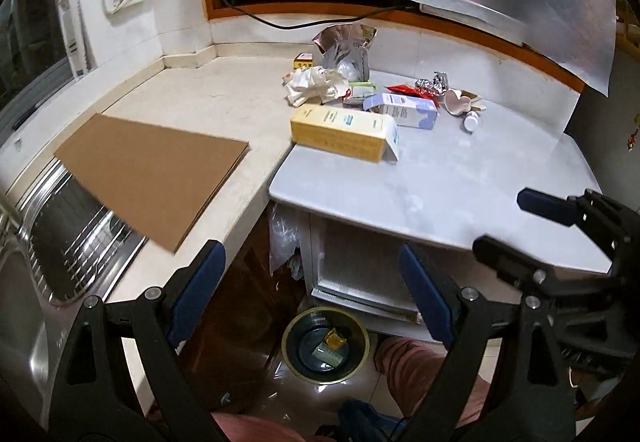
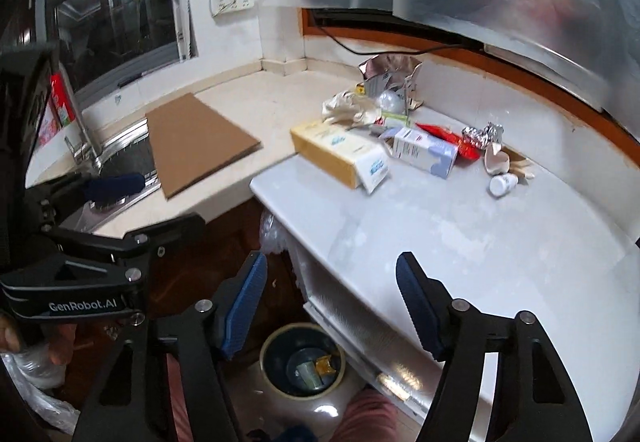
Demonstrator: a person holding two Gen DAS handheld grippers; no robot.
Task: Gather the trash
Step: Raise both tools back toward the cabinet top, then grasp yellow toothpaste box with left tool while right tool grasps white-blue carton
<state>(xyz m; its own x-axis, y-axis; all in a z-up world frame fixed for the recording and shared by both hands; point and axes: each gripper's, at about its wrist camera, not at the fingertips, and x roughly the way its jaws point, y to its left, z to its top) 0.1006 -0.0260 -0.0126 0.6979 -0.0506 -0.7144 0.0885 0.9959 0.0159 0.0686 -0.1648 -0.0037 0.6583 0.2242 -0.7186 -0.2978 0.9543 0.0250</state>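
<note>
Trash lies heaped at the back of the white counter [image 1: 460, 177]: a yellow box [image 1: 340, 131] [image 2: 332, 153], a white-and-blue box [image 1: 404, 109] [image 2: 424, 151], crumpled paper [image 1: 312, 83], a foil bag [image 1: 344, 41], a red wrapper [image 2: 444, 135], a foil ball [image 2: 482, 133] and a small white bottle [image 2: 502, 183]. On the floor below stands a round bin [image 1: 288, 338] [image 2: 266, 358] holding a yellow wrapper and a packet. My left gripper [image 1: 312, 274] hangs open above the bin, empty. Beside it my right gripper [image 2: 330, 294] is open and empty too.
A cardboard sheet [image 1: 152, 169] lies on the beige counter, overhanging the steel sink [image 1: 72, 234] at the left. A plastic bag [image 1: 282, 238] hangs under the counter corner. A person's pink-clad legs [image 1: 404, 362] stand by the bin. A black cable runs along the back wall.
</note>
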